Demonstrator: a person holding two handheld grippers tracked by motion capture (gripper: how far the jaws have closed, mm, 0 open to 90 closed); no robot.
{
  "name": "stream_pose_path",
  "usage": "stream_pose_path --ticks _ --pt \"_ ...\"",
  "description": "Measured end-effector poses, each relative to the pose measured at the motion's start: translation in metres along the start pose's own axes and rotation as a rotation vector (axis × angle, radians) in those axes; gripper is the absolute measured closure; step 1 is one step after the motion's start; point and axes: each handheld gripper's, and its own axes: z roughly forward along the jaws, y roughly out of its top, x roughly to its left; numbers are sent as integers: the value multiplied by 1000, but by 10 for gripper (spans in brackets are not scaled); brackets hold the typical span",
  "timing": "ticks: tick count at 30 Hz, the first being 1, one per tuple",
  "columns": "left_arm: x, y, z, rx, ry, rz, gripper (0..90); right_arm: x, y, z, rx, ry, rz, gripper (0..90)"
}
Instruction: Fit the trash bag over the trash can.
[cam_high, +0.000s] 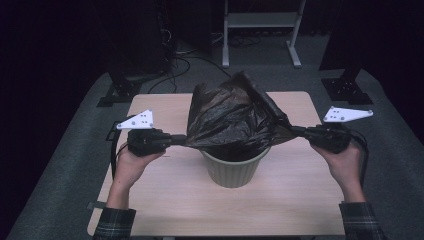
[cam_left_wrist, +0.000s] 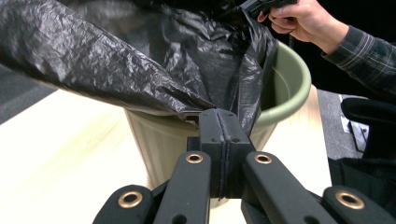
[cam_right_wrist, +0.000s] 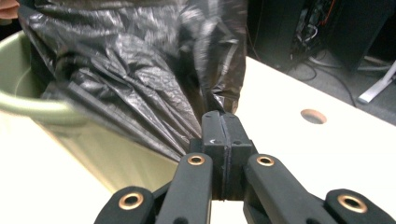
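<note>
1. Currently the left claw is clamped tight on the left edge of the black trash bag; in the left gripper view the jaws stand pressed together with plastic pinched at their tips.
2. Bag sits over the green bin, which stands mid-tabletop. Its lower part hangs into the bin mouth; the rest bunches up in a peak above the rim.
3. Right claw is also closed on the bag, gripping the right edge; the right gripper view shows the jaws pinching bunched plastic, a bit blurred.
4. Done so far, by my read: bag is in the bin, both sides of its mouth are gripped and pulled apart, left and right.
5. Left to do, likely: the bag edge is not yet folded over the bin rim. In the left gripper view the rim on the far side is bare green. Bag mouth needs lowering and stretching around the rim, then letting go of both sides.
6. Cannot tell whether the bag bottom reaches the bin floor.
</note>
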Motion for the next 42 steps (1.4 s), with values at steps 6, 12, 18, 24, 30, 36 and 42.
stream_pose_path --ticks 6,12,18,24,30,36,42 --pt "-1 -5 4 24 -16 -9 858 -2 -7 -3 -6 -7 16 750" --pt "-2 -4 10 30 -37 -2 873 -5 20 -5 -117 6 38 599" --pt "-2 -4 13 31 -45 -2 873 -10 53 16 -156 -12 48 457" --pt "-2 -3 14 19 -53 -2 873 -23 75 47 -95 -29 79 548" --pt "-2 4 21 10 -65 13 873 -24 64 67 6 5 66 863" --pt "-5 22 36 9 -81 48 872 -9 60 66 -14 53 34 900" --pt "-1 36 65 46 -98 51 861 10 61 63 -60 110 0 900"
